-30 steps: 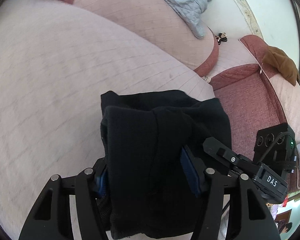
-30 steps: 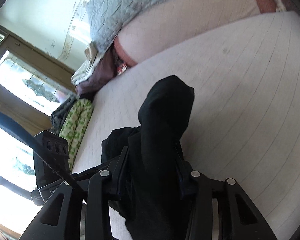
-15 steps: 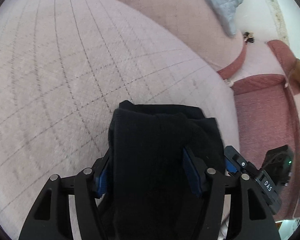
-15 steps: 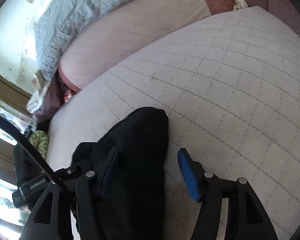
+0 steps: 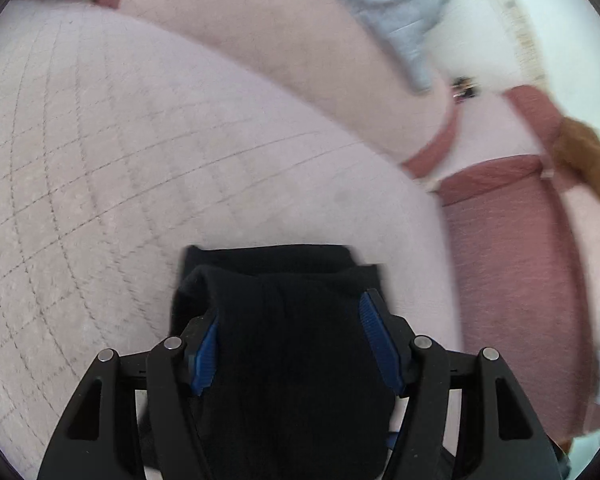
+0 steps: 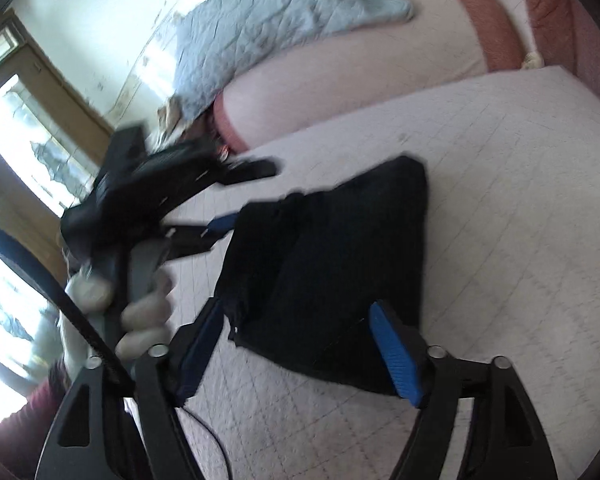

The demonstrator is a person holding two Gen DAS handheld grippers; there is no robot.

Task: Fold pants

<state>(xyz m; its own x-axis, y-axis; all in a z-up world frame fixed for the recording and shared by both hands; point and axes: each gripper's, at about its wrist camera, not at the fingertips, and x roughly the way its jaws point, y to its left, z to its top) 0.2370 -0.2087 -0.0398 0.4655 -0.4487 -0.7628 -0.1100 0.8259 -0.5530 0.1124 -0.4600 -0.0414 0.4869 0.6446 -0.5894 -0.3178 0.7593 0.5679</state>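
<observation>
Now, my left tongs (image 5: 288,340) clamped on the folded black pants (image 6: 340,264), my right tongs (image 6: 296,350) opening, pads clear of the cloth lying between them.

Quilted pink sofa (image 5: 148,152), bright window (image 6: 24,128)

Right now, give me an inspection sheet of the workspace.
Surface: quilted pink cushion, bare around the pants.
Job's things: black pants, folded, lying flat.
Clutter: blue quilt on the backrest; brown cloth on the far armrest.
Grippers: left gripper with the pants between its pads; right gripper opening, pads clear of the pants.
Cables: black cable beside the right gripper.
Surroundings: window, white wall.
</observation>
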